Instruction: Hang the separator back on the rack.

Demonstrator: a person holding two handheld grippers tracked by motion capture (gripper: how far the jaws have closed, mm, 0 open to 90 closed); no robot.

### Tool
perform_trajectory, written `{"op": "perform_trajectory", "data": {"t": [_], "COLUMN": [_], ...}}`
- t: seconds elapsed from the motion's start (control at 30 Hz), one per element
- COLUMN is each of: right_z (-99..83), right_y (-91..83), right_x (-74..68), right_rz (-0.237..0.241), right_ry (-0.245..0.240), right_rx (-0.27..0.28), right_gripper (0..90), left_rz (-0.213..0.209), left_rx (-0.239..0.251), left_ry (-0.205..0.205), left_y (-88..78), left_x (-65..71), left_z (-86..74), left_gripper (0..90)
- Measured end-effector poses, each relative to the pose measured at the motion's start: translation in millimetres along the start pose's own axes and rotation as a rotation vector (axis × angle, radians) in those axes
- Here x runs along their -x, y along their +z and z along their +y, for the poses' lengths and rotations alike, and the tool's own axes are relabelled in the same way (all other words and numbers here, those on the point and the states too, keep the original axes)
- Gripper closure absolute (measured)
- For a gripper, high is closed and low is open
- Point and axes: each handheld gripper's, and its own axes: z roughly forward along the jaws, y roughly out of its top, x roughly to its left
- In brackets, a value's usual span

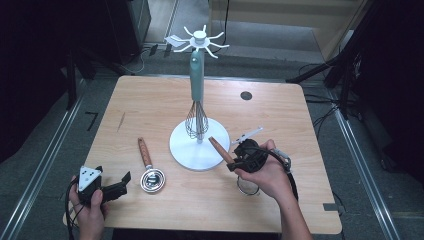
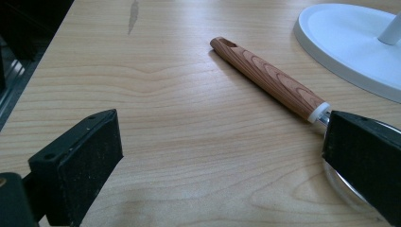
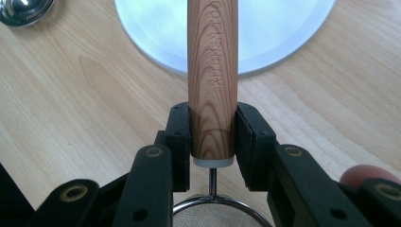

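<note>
Right gripper [image 3: 213, 137] is grasping the small strainer [image 3: 212, 61] by its wooden handle, lifting it beside the white stand [image 1: 199, 147]. It is looking light and stiff; gripping near the mesh is steadying it.

High view looks down over the worktop [image 1: 150, 100]; both gripper views sit close, sharing the white stand base [image 2: 350, 42].

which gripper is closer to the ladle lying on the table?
Left. The left gripper sits open just beside the ladle; the right gripper is across the table, clamping a strainer.
</note>
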Motion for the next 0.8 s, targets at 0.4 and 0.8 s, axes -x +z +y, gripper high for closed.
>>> {"op": "perform_trajectory", "data": {"t": [0.4,0.8], "right_z": [-2.4,-8.4], "right_y": [-19.1,-37.0], "right_x": [7.7,11.7], "right_rz": [-0.029,-0.046], "right_ry": [0.036,0.060], "right_rx": [0.126,0.265], "right_gripper": [70.7,70.6], "left_rz": [0.003,0.008], "left_rx": [-0.005,-0.011], "left_ry": [0.005,-0.013], "left_y": [0.6,4.7], "left_x": [0.5,-1.4], "left_z": [0.2,2.9], "left_gripper": [0.0,0.0]}}
